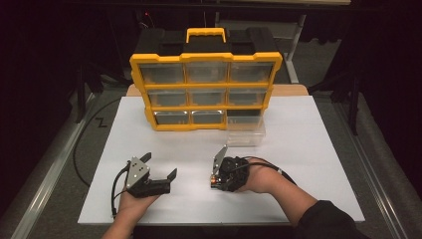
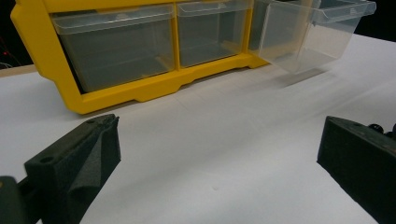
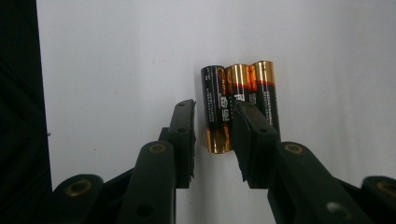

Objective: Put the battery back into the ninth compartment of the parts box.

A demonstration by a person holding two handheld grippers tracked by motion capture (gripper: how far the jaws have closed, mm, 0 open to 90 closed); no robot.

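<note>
Three batteries (image 3: 239,100) lie side by side, touching, on the white bench toward its near edge, and my right gripper (image 3: 214,133) has the leftmost one between its jaws, gap still visible on the left. Nearer the near-left corner, my left gripper (image 1: 158,167) rests with jaws spread; the clear drawer (image 1: 245,130) sticks out of the yellow organizer (image 1: 205,90) at the far edge.

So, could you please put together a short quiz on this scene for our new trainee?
1. How many batteries lie side by side under the right hand-held gripper?
2. True or false: the left hand-held gripper holds a battery.
3. Which drawer of the yellow organizer is pulled out: A bottom left, B bottom right, C top middle?

Key: 1. Three. 2. False; its jaws stand wide open over bare table. 3. B, the clear drawer at the bottom right.
</note>
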